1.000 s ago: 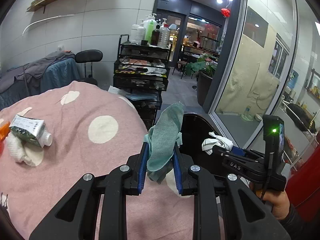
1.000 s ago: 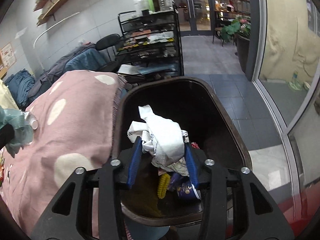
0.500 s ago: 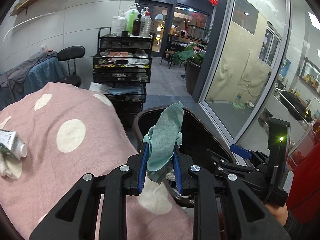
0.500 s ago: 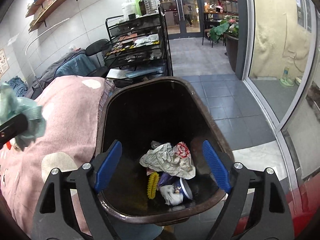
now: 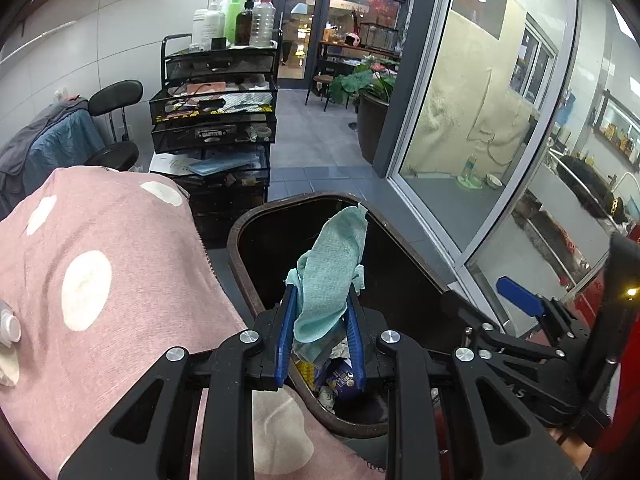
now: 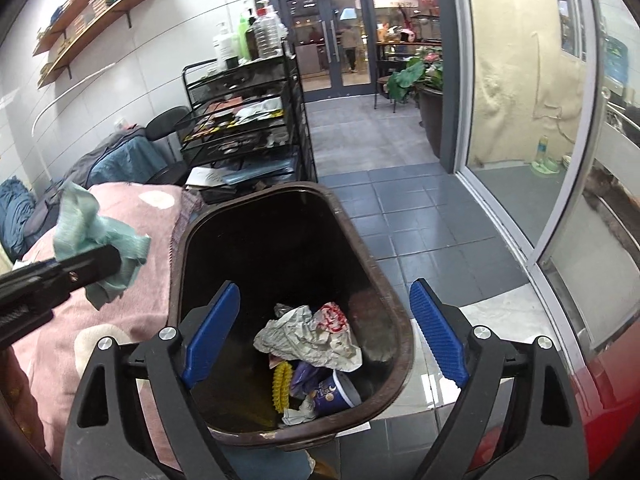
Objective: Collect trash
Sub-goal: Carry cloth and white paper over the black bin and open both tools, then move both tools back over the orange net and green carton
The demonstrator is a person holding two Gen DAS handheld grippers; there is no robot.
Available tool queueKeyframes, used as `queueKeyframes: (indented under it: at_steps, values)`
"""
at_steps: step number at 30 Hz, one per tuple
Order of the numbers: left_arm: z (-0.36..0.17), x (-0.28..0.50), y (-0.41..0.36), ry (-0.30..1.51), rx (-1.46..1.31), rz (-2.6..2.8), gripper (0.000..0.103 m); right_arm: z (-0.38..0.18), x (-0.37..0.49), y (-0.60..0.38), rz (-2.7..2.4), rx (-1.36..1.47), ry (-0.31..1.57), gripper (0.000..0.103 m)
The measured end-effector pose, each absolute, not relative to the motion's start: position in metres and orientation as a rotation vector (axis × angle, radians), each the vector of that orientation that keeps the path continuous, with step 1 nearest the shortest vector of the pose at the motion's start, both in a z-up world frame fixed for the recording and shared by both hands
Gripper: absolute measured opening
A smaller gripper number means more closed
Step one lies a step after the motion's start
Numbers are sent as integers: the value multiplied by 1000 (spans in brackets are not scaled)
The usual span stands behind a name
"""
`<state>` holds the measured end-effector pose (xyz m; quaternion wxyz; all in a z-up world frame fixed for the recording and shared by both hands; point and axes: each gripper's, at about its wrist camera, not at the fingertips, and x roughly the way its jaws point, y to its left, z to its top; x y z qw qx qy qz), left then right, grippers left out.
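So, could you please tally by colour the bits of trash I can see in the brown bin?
White crumpled paper wrapper: 1
Yellow ridged plastic piece: 1
Purple paper cup: 1
Small white crumpled scrap: 1
Total in the brown plastic bin: 4

The bin (image 6: 404, 344) mouth gapes open from above; pink-covered table (image 6: 132, 312) crowds its left rim; tiled floor (image 6: 424, 208) lies bare rightward.

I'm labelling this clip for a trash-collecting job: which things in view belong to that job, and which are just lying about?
Part of the job:
- green cloth, clamped in the left gripper
- brown bin
- crumpled paper and blue cup in the bin
- right gripper, jaws apart over the bin

Just lying about:
- black cart with bottles
- pink spotted blanket
- potted plant
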<state>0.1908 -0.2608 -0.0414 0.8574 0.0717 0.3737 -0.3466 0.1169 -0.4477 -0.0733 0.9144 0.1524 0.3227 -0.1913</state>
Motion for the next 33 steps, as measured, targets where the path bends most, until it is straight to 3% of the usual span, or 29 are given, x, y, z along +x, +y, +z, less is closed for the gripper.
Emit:
queueKeyframes:
  at_steps: [8,13,18,22,33]
  values:
    - [-55,196,-282,837,195,-739,26,-73,111,-461,-435,345,656,86]
    - [-58,198,-284,836,191,-731,73,-74,108,-466,-454,359,655,86]
    - [-57,197,-282,826,185,-745,89,-73,107,-469,-459,364,652,86]
    - [-51,194,-277,793,172,-746,95,-73,105,-470,-463,368,648,87]
    - [-23,178,-233,697,96,-707,98,-65,110,-458,-418,353,636,88]
